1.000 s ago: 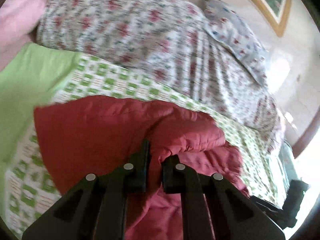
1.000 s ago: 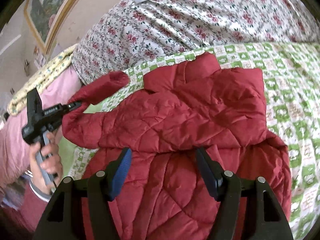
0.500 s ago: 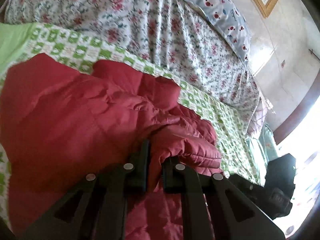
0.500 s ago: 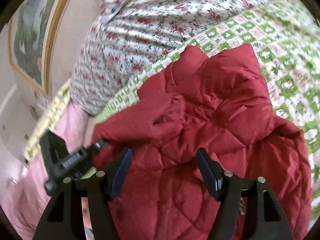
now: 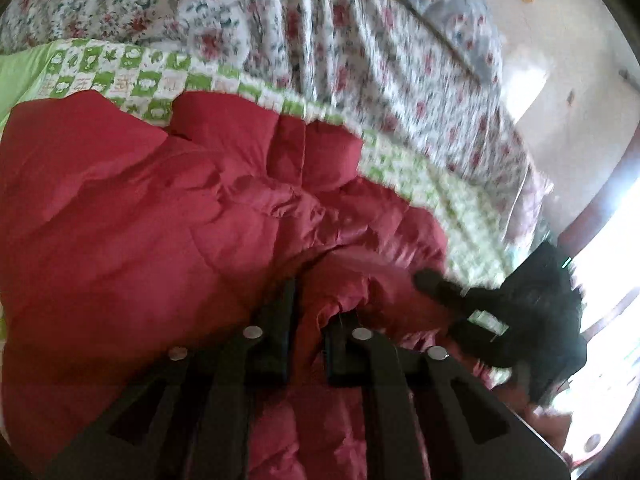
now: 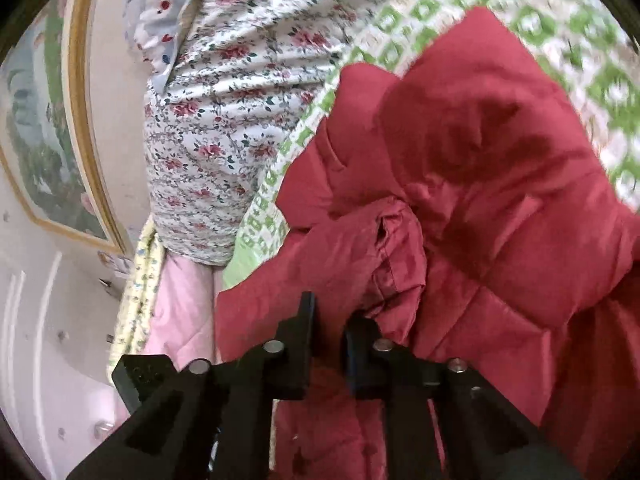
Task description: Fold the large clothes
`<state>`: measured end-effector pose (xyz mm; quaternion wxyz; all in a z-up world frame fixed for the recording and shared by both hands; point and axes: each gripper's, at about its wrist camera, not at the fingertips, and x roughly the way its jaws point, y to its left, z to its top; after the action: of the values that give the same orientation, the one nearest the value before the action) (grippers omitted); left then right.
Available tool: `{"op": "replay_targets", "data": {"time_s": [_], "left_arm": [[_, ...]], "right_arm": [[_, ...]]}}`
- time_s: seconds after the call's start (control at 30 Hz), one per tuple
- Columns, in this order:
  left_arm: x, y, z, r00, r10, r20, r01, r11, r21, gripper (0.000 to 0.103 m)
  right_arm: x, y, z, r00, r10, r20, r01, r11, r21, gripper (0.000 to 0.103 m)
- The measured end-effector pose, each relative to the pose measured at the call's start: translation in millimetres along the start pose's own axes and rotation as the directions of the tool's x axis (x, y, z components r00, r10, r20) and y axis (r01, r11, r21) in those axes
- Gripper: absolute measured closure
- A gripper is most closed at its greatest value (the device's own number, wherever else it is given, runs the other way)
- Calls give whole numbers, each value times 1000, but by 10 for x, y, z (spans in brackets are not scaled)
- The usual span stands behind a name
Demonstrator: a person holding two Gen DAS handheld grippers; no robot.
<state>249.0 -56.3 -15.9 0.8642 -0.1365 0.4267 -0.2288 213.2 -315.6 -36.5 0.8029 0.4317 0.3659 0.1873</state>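
A red quilted jacket (image 5: 140, 220) lies bunched on the green checked bed cover (image 5: 132, 76). My left gripper (image 5: 314, 304) has a raised fold of the jacket pinched between its pads, and its jaws are just starting to open. In the right wrist view the jacket (image 6: 480, 180) fills the right side, with a sleeve cuff (image 6: 396, 248) folded over its middle. My right gripper (image 6: 332, 312) is closing, its jaws narrow with red fabric between them at the jacket's near edge. The right gripper (image 5: 480, 312) also shows as a black shape at the jacket's right edge.
A rolled floral quilt (image 5: 320, 40) lies behind the jacket, with a pale pillow (image 5: 460, 20) beyond it. A pink blanket (image 6: 180, 312) and a yellow-edged sheet hang at the bed's left side. A gold-framed picture (image 6: 60, 120) is on the wall. Bright window light is at the right.
The right gripper went from wide open to nearly shut on red fabric and rolled. The left gripper carried the sleeve in over the jacket's body and sank lower.
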Motion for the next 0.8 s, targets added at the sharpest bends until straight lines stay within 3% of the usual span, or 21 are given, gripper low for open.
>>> {"op": "replay_targets", "data": {"time_s": [0.13,0.2,0.27,0.3,0.33,0.47,0.53,0.7,0.8], "left_arm": [[17,58,-65,994,-65,-91,65,998,2,81],[-67,74,-105,990,-99,-98,101,995,14,76],[-177,79,-142,990,-100,-99,104,994,34,56],[-209,84,-163,991,-92,-97,96,995,37,34],[-270,104,-189,993,-78,-90,82,996,41,25],[-498,201,-178,999,-26,-32,28,997,68,26],[-583,279,-100,1000,9,16,-10,997,70,26],[-538,559,242,994,83,74,-84,996,17,26],[-345,660,357,992,116,51,-118,993,26,26]], "right_arm": [[-116,159,71,998,-51,46,55,994,-96,96],[-153,242,111,993,-92,69,101,984,-146,99],[-190,317,144,986,-133,96,149,970,-193,99],[-228,352,162,980,-159,122,182,959,-215,99],[-290,376,186,972,-179,153,212,950,-232,99],[-580,363,251,946,-212,245,273,929,-250,100],[-643,354,220,925,-267,270,342,895,-288,100],[-497,205,69,883,-391,258,463,815,-349,100],[-423,80,45,872,-426,241,487,803,-343,100]]}}
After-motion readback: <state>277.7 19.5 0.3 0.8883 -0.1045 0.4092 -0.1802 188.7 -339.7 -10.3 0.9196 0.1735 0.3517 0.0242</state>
